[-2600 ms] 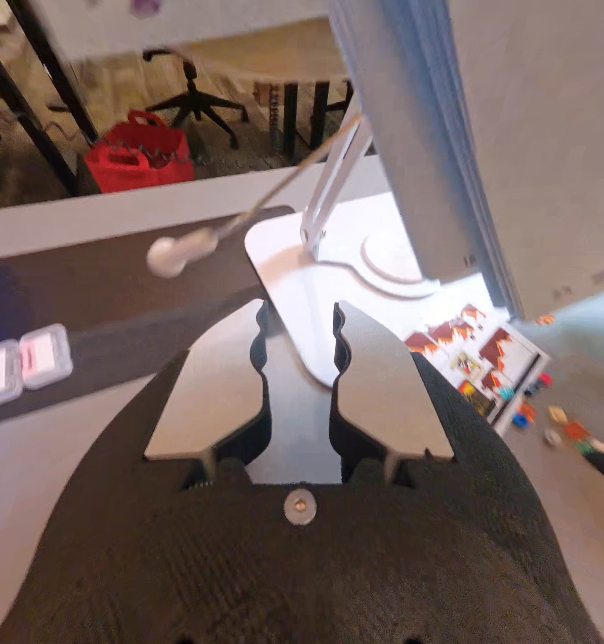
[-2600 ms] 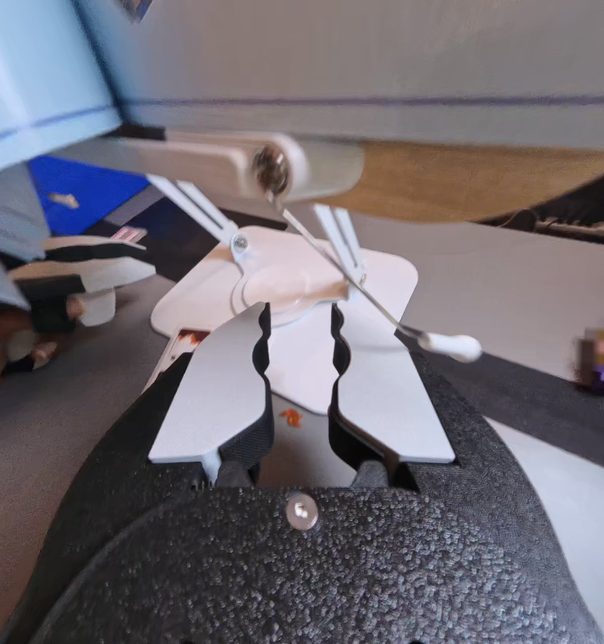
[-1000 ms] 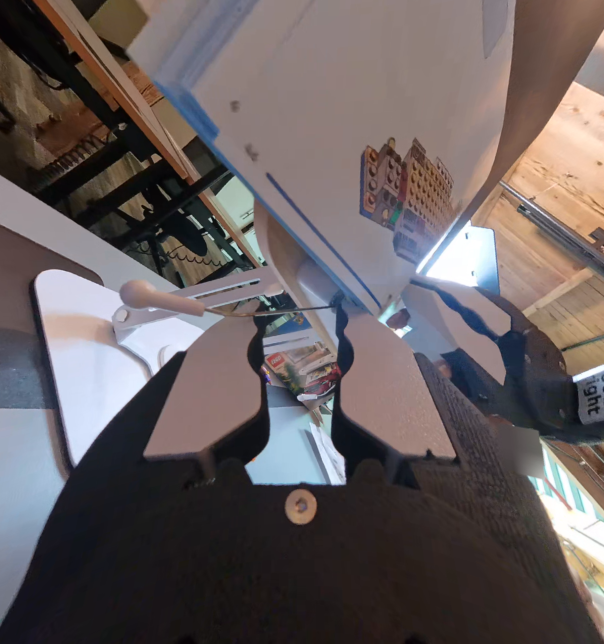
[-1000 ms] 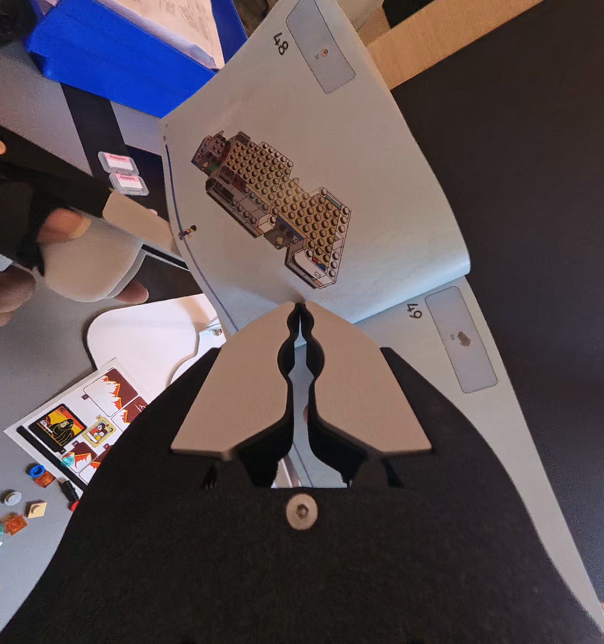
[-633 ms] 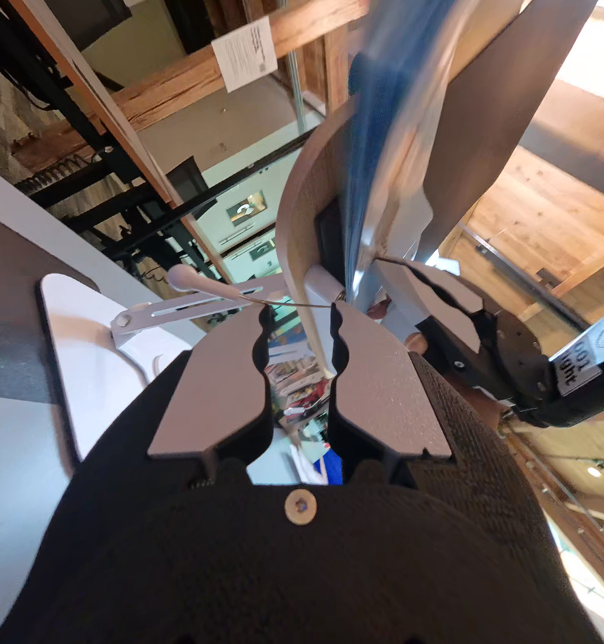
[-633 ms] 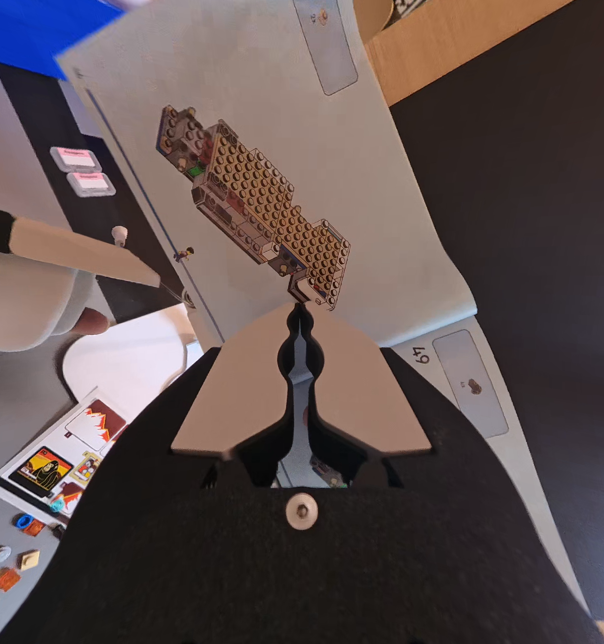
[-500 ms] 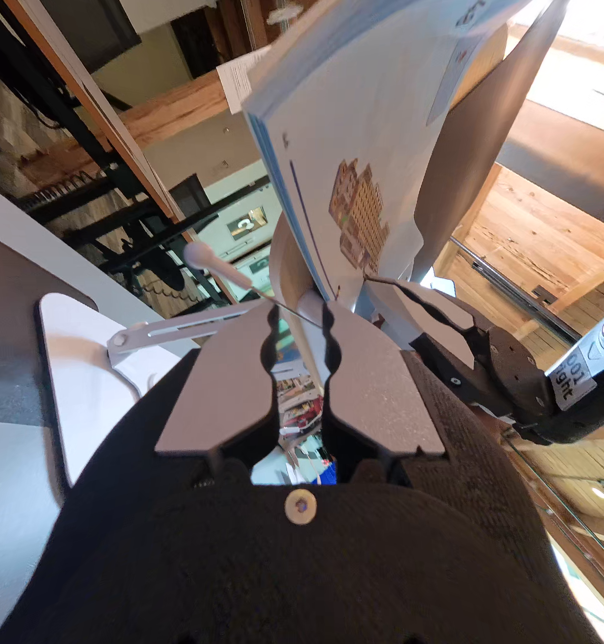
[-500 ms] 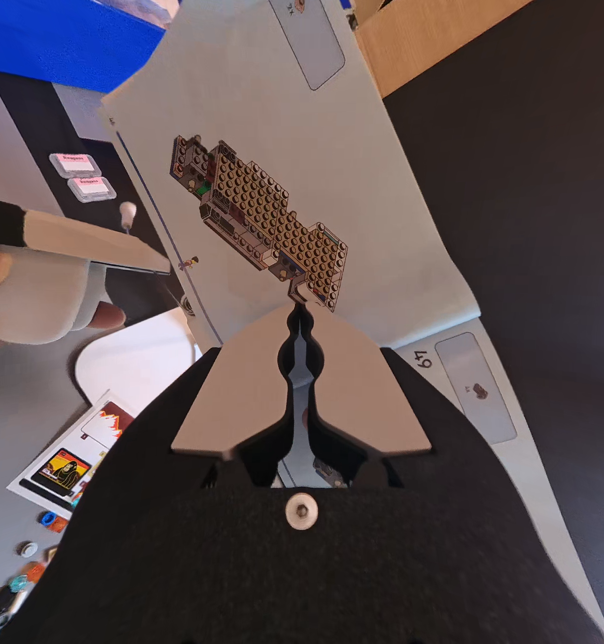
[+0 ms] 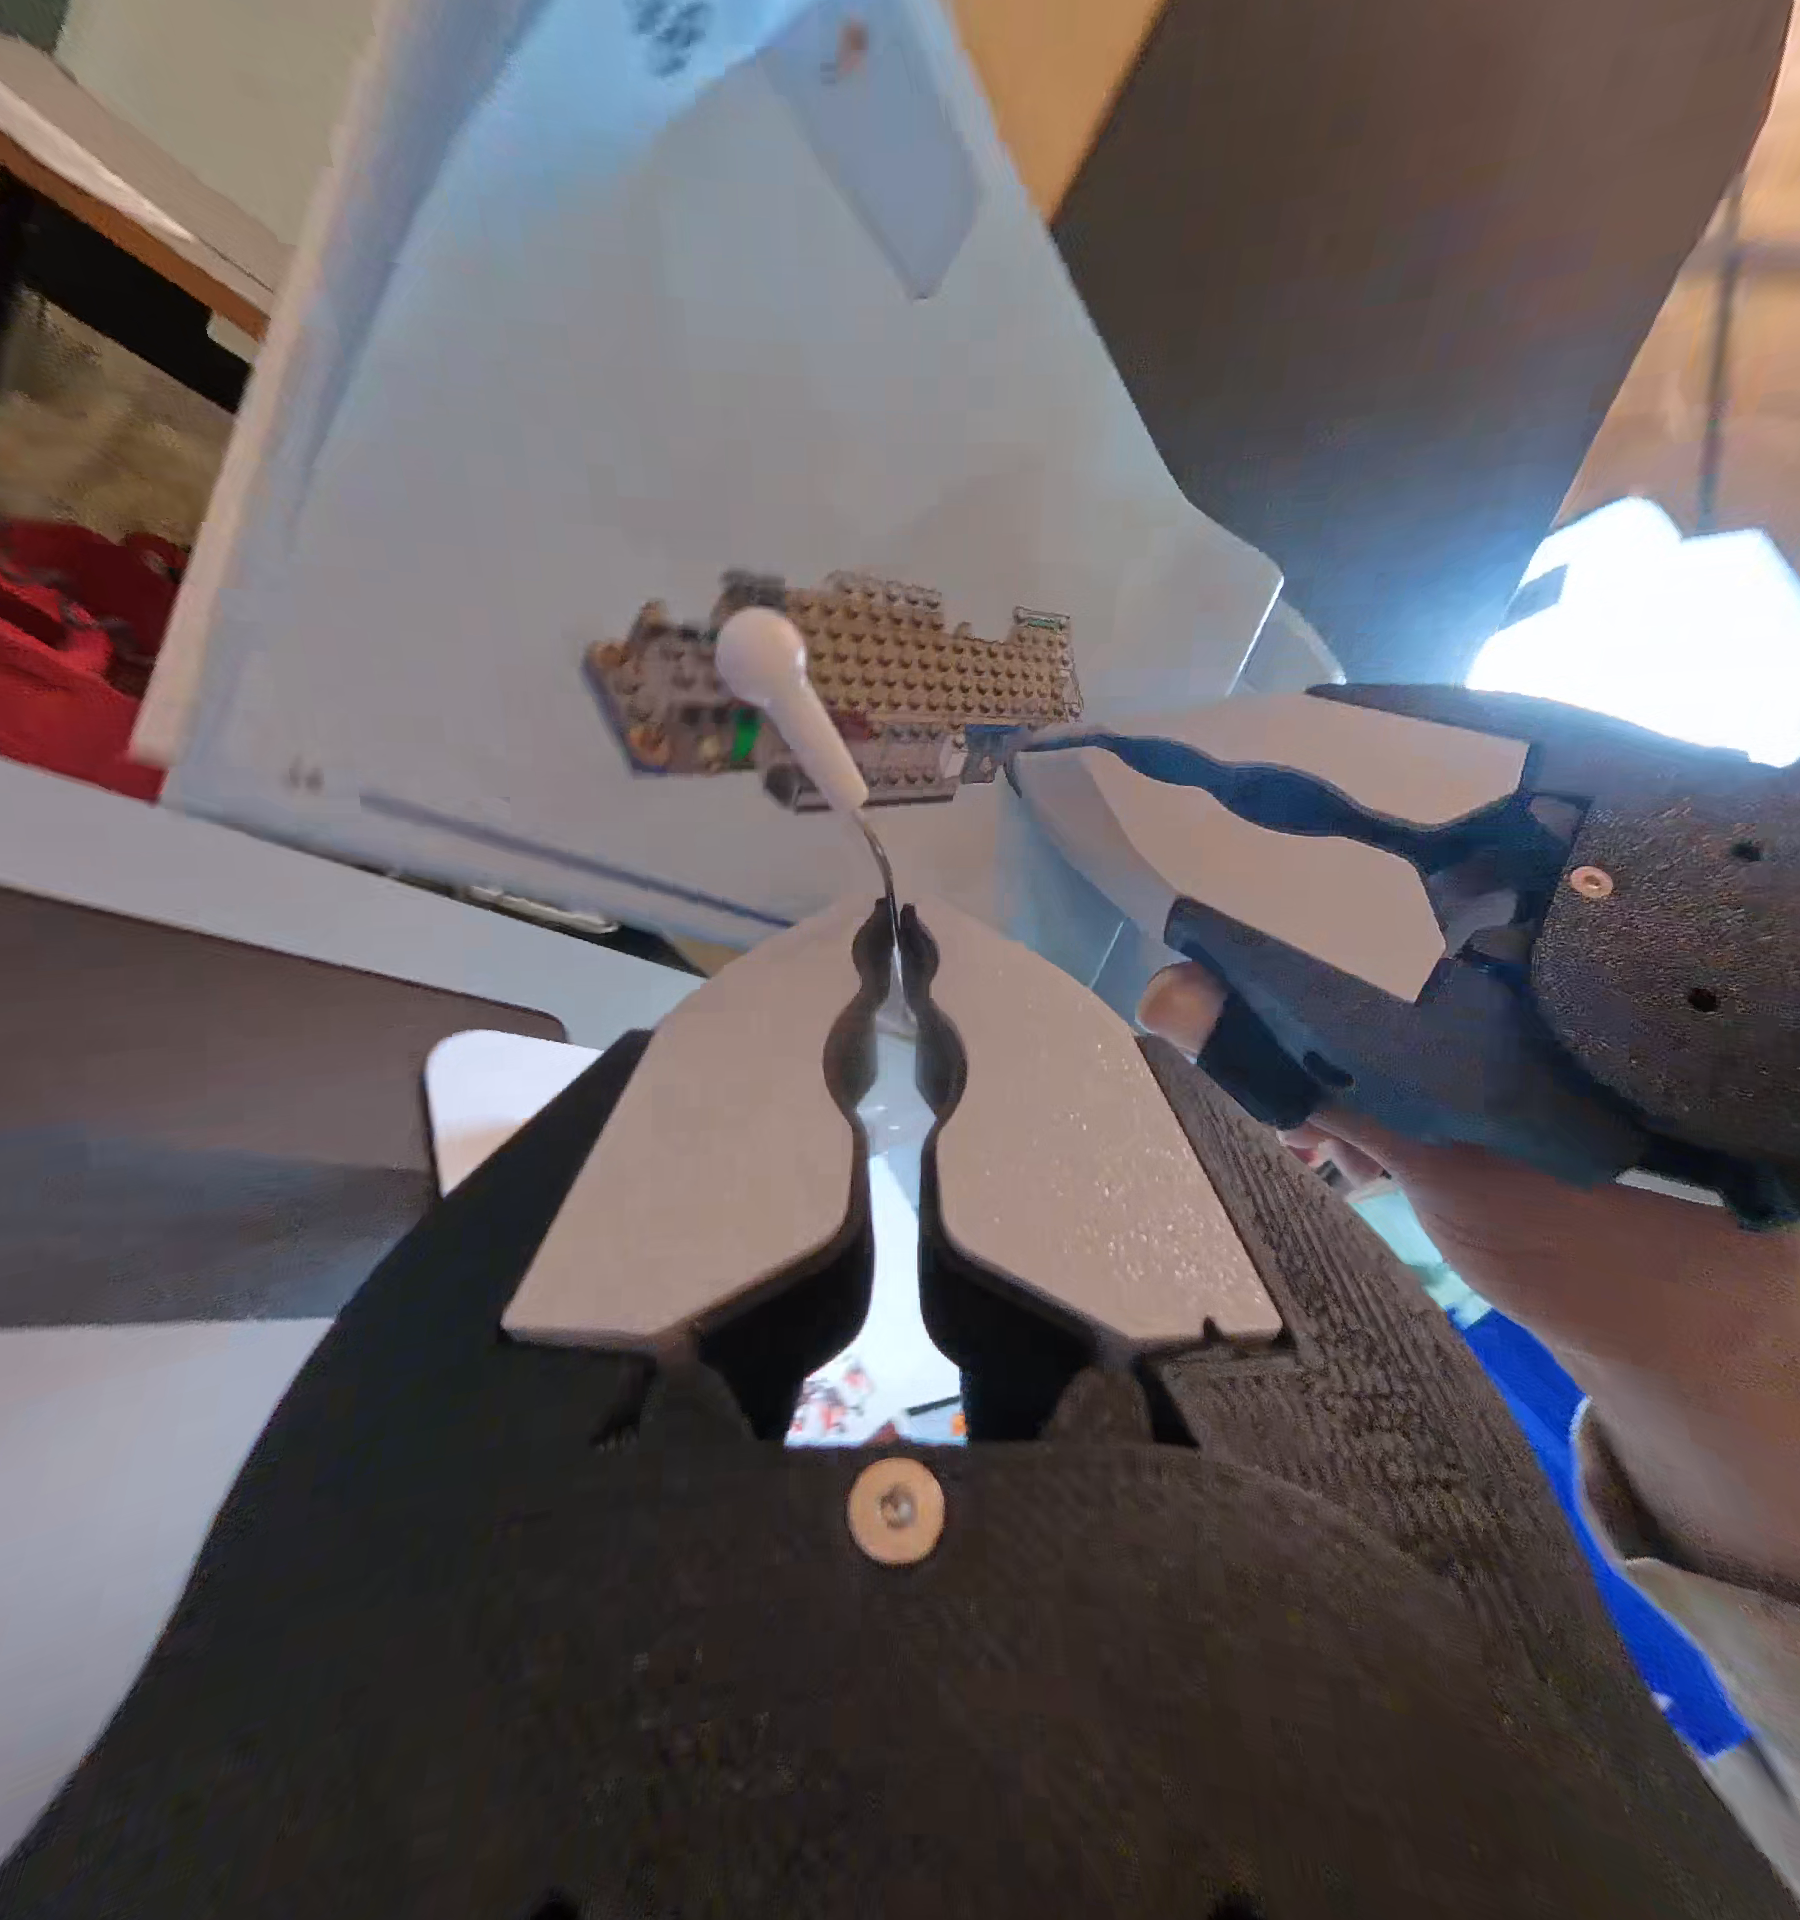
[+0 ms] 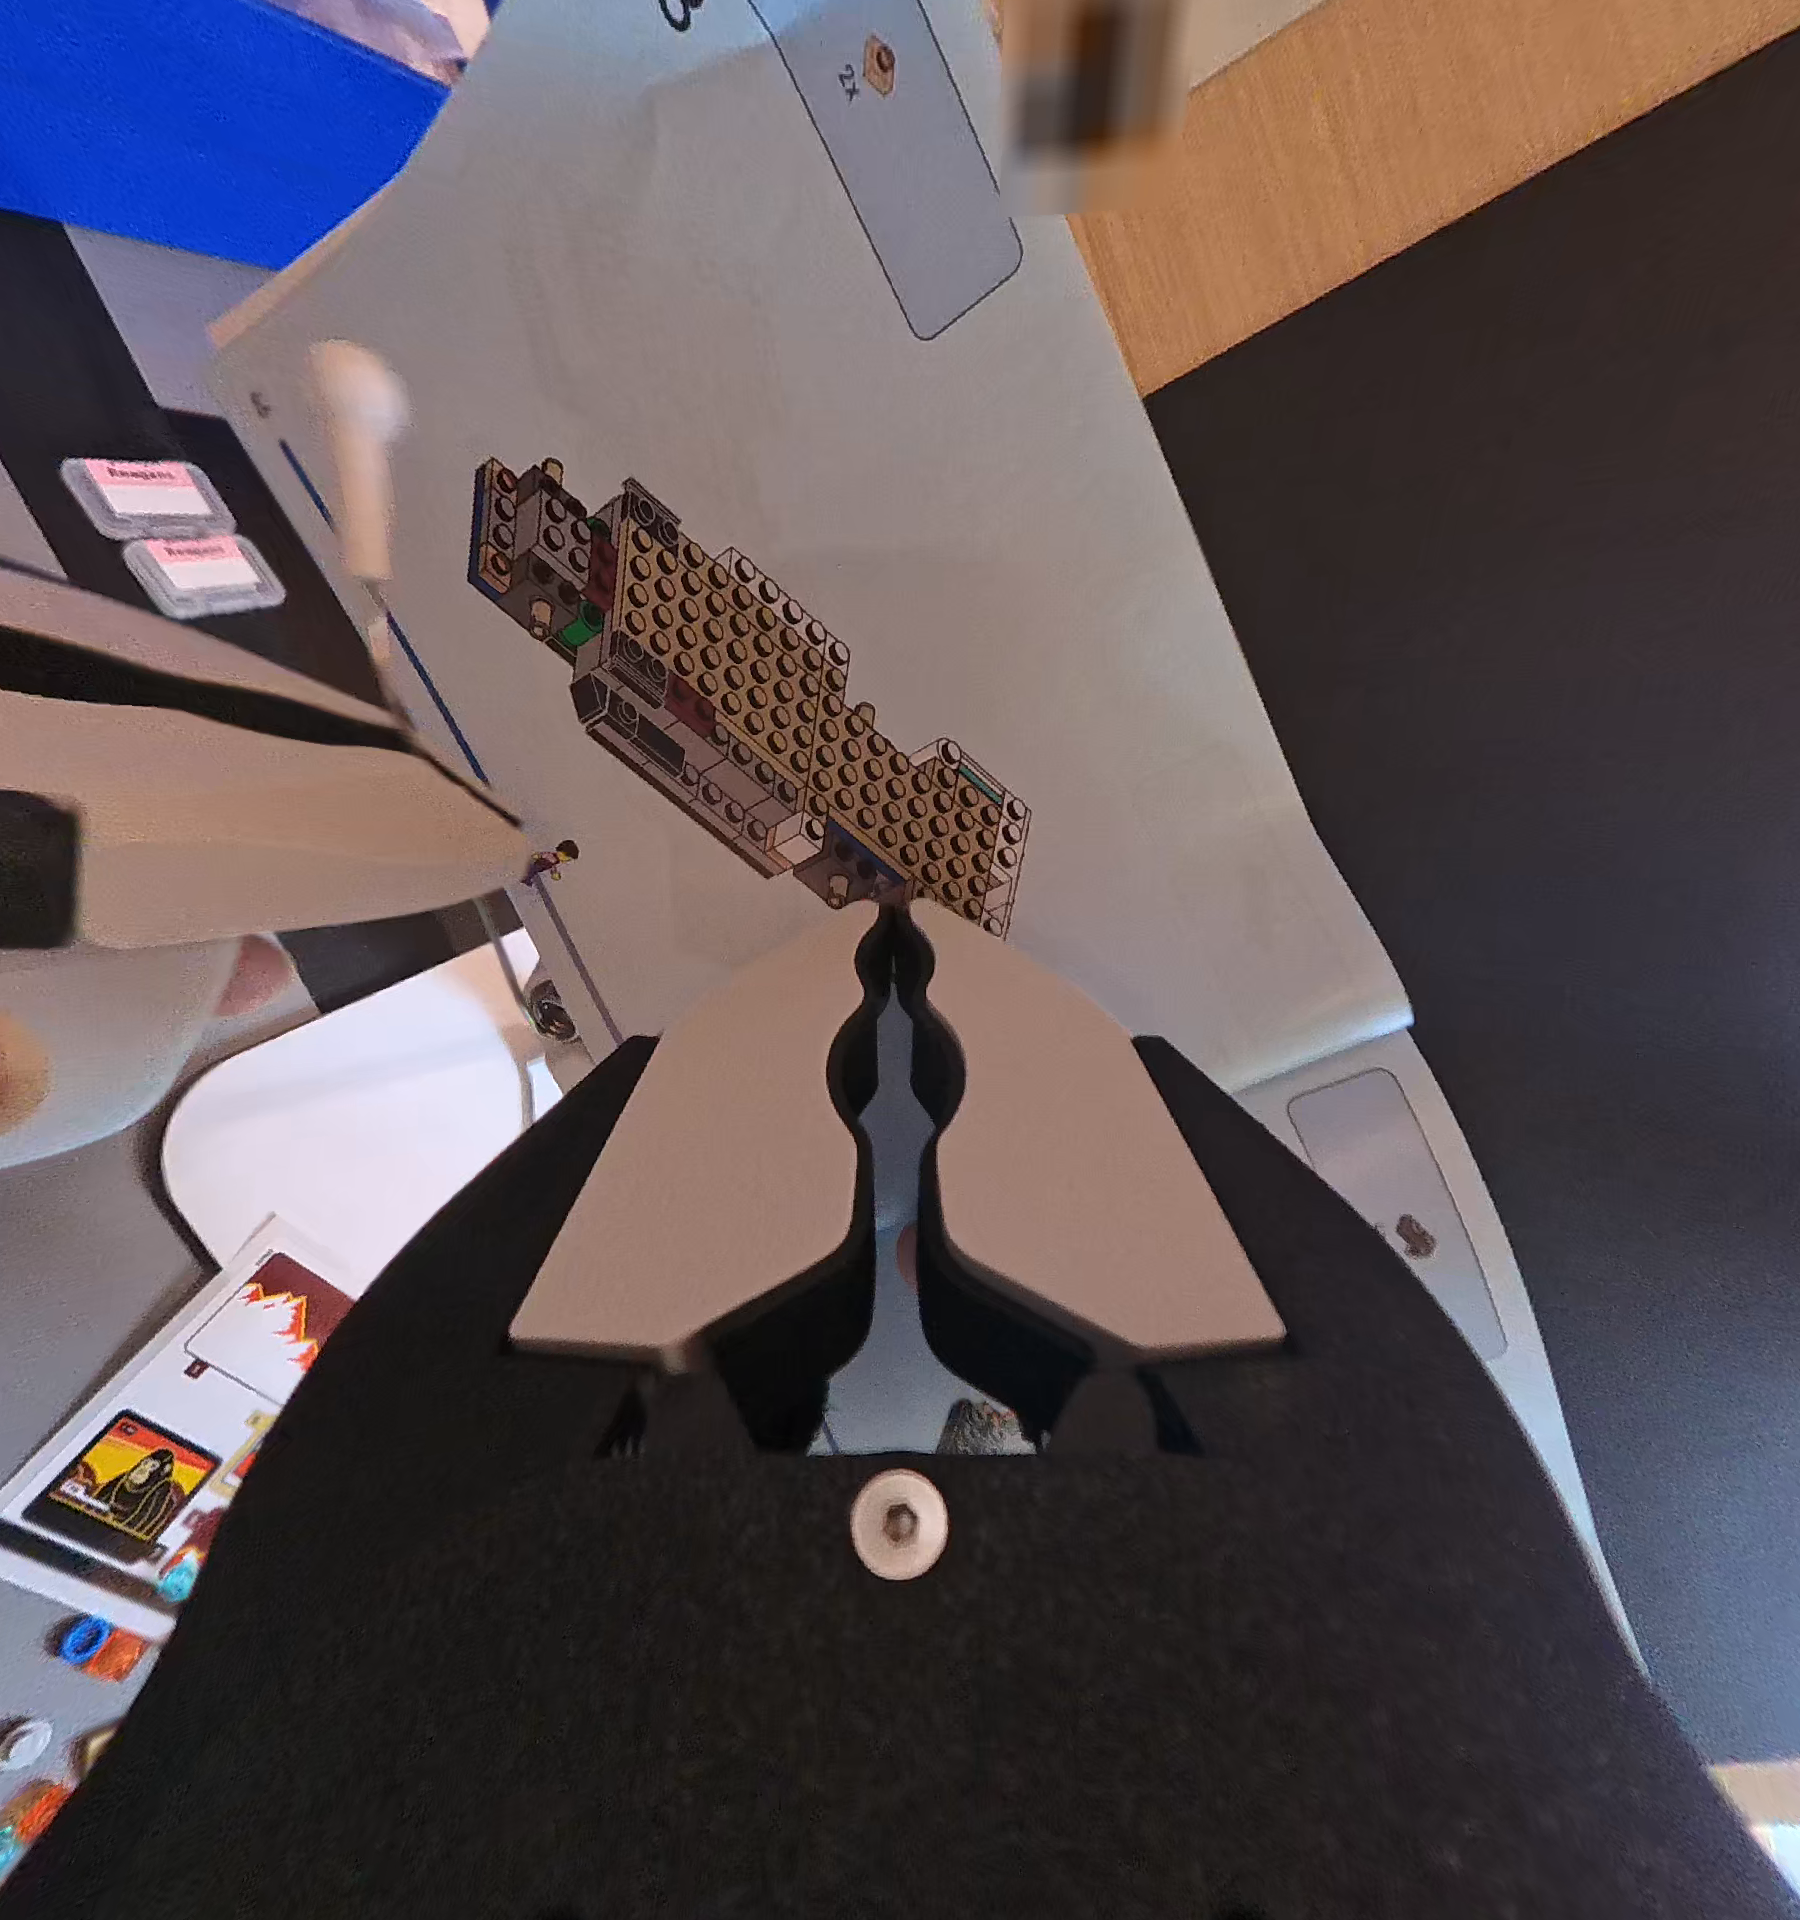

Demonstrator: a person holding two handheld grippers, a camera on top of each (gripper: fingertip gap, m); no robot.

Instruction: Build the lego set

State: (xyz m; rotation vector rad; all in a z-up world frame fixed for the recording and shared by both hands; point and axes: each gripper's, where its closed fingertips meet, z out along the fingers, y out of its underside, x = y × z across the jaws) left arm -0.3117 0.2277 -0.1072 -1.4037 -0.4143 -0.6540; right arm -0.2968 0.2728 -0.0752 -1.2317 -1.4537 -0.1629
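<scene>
Off to my left a blue bin [image 10: 169, 114] stands at the far edge of the grey tabletop [image 10: 44, 1299]. Near it, two small clear cases [image 10: 148, 494] with pink labels lie side by side on a dark strip [image 10: 2, 312]. Closer to me lies a sticker sheet [image 10: 148, 1455] printed in red, orange and yellow, and just past its near corner I see loose little pieces [image 10: 96, 1647] in blue, orange and grey. A broad dark mat [image 10: 1602, 727] fills my right side, edged by pale wood [image 10: 1343, 156]. Beyond the table sit a red bag [image 9: 34, 644] on the floor and a wooden desk [image 9: 96, 208].
</scene>
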